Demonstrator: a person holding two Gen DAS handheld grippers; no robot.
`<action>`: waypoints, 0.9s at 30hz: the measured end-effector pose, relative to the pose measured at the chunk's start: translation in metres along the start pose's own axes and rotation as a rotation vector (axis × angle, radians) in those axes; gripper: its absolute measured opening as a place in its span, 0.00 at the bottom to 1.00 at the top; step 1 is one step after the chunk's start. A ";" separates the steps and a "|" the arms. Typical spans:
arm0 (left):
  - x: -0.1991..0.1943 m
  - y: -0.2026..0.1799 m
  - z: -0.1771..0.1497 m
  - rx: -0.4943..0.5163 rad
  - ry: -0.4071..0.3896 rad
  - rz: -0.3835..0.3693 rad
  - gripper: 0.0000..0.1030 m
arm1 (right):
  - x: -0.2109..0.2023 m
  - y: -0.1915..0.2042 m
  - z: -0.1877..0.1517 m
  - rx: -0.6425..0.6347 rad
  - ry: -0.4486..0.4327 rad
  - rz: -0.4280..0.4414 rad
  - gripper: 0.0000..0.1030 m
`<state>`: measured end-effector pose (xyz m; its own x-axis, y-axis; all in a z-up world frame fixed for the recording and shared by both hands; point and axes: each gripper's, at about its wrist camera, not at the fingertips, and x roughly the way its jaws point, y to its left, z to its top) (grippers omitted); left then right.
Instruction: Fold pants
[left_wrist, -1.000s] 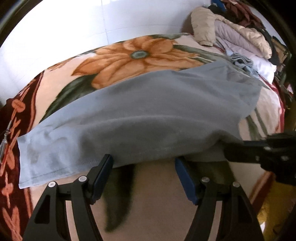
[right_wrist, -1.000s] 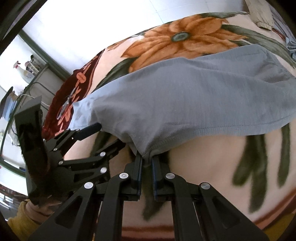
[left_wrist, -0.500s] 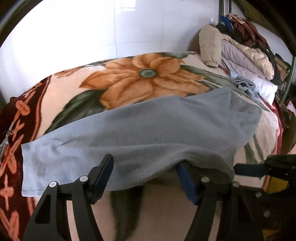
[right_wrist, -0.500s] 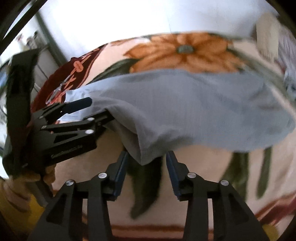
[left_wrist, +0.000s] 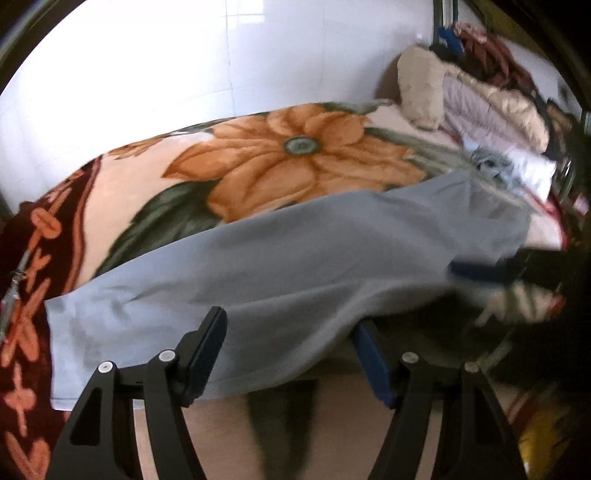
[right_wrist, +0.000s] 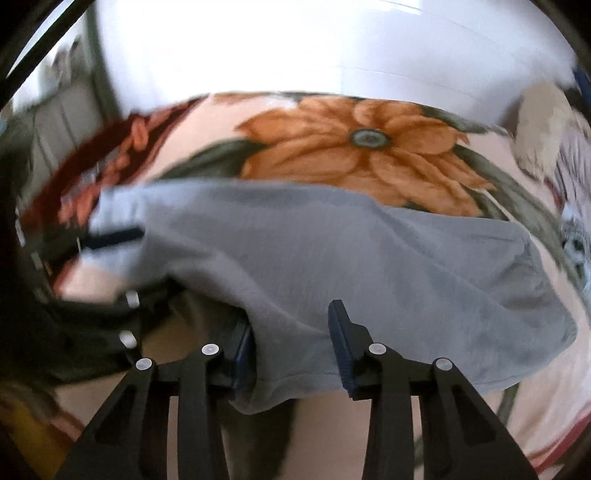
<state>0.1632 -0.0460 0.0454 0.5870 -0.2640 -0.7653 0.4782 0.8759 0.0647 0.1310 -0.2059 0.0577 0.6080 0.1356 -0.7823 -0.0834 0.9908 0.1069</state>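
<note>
The grey pants (left_wrist: 295, 266) lie folded lengthwise across the flowered blanket (left_wrist: 280, 158) on the bed; they also show in the right wrist view (right_wrist: 369, 258). My left gripper (left_wrist: 291, 350) is open, its fingers astride the pants' near edge, which droops between them. My right gripper (right_wrist: 291, 339) is open too, with the pants' near edge lying loose between its fingers. Each gripper shows blurred at the edge of the other's view: the right one (left_wrist: 517, 280) and the left one (right_wrist: 92, 266).
A heap of bedding and clothes (left_wrist: 480, 110) lies at the bed's right end. A white tiled wall (left_wrist: 184, 74) stands behind the bed. The blanket's dark red border (left_wrist: 26, 295) runs along the left end.
My right gripper was shut on the pants' edge and has opened, letting the cloth go. Both grippers have drawn back a little; the pants have settled onto the blanket.
</note>
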 end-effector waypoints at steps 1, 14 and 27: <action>0.003 0.004 -0.003 0.012 0.013 0.037 0.71 | -0.004 -0.004 0.003 0.015 -0.012 -0.006 0.37; 0.006 0.119 -0.043 -0.129 0.154 0.399 0.71 | -0.002 -0.001 -0.025 0.060 0.081 0.037 0.37; -0.018 0.186 -0.077 -0.433 0.192 0.300 0.71 | 0.004 0.002 -0.056 -0.016 0.145 -0.026 0.37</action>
<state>0.1912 0.1526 0.0217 0.5070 0.0647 -0.8595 -0.0272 0.9979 0.0590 0.0893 -0.2038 0.0201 0.4901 0.1076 -0.8650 -0.0823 0.9936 0.0770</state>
